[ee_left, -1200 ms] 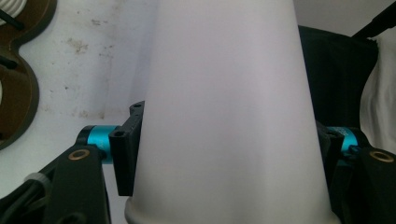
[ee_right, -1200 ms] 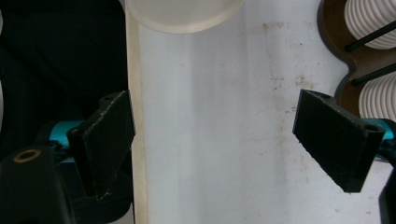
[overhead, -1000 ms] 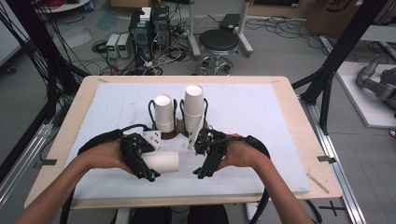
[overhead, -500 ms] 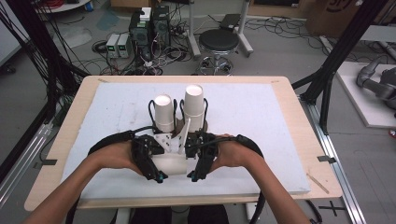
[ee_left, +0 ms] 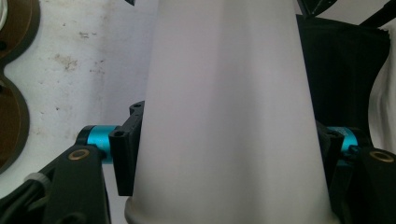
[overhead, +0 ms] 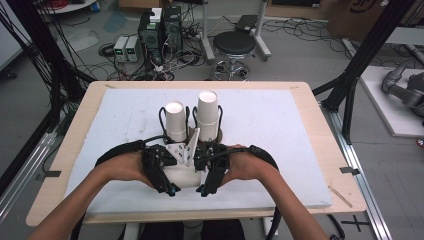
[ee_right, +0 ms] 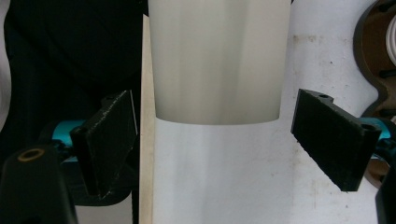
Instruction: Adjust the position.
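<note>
High view – cup position: a white paper cup (overhead: 184,175) lies on its side on the white mat (overhead: 280,135), between the left gripper (overhead: 161,176) and the right gripper (overhead: 210,176), close to the near edge.
High view – background items: two upright stacks of paper cups (overhead: 192,119) stand in a brown holder just behind the grippers.
High view – hazard: a backward swing of either hand could strike the stacks and topple them.
Left gripper view – jaw state: both black jaws press against the flanks of the paper cup (ee_left: 229,116), near its rim end; the cup is clamped.
Left gripper view – hazard: thin paper wall; excess squeeze would likely dent or crease it. The taper could let the cup slide out of the jaws.
Right gripper view – jaw state: jaws spread wide, clear of the paper cup (ee_right: 217,60), whose narrow base end sits between and beyond them.
Right gripper view – hazard: closing off-centre could push the cup sideways against the left grip and twist it loose.
</note>
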{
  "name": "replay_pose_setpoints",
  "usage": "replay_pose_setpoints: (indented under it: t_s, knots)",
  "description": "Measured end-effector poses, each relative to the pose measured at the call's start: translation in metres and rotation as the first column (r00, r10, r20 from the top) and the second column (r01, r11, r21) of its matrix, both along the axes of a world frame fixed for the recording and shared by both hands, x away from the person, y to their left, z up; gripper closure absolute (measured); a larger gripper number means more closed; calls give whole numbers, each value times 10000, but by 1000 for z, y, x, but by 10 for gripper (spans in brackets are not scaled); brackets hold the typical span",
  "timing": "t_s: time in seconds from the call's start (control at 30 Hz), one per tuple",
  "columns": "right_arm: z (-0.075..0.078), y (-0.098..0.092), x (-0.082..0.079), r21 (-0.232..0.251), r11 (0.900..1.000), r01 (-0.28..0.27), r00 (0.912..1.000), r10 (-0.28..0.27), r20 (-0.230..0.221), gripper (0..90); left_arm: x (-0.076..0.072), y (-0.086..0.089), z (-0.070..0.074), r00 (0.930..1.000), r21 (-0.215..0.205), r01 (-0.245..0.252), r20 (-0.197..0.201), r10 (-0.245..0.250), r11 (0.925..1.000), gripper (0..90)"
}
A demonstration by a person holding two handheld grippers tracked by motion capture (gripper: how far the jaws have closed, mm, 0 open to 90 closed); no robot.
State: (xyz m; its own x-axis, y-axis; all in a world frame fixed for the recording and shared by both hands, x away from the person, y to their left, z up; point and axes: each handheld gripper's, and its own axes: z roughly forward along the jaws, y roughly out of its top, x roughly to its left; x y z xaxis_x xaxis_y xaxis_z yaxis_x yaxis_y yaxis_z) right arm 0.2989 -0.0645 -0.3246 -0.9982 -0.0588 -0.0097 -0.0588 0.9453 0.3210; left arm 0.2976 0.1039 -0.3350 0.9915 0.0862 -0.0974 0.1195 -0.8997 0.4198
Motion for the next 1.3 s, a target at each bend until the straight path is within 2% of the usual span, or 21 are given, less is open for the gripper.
replay_pose_setpoints:
  t_s: [0.17, 0.3, 0.57, 0.67, 1.07, 1.2, 1.3]
  knots:
    - [0, 2, 0, 91, 10000, -28, 10000, 28, -34, 169, 0, 0, -1, 10000, -65, -47, 25, 47, 10000, 310]
    - [-1, 1, 0, 249, 9997, -83, 9999, 86, -136, 255, 0, 2, -1, 10000, -47, -26, -30, 25, 10000, 310]
    - [-3, 3, 1, 452, 9989, -115, 9994, 130, -325, 280, 0, 1, -2, 10000, -126, -18, -9, 18, 9999, 310]
    - [-3, 4, 2, 490, 9987, -169, 9998, 176, -131, 362, -1, 0, -3, 10000, -140, -55, -68, 54, 9999, 312]
    - [-3, 3, 1, 462, 9989, -115, 9999, 119, -77, 368, 0, 0, -3, 10000, -174, -59, 2, 59, 9998, 301]
    - [-3, 3, 1, 506, 9986, -118, 9999, 118, -2, 367, 1, 1, -2, 10000, -213, 30, -76, -31, 9998, 278]
    - [-3, 2, 1, 557, 9983, -152, 9999, 149, 49, 366, 2, 2, 0, 9994, -376, -18, -345, 6, 9993, 250]
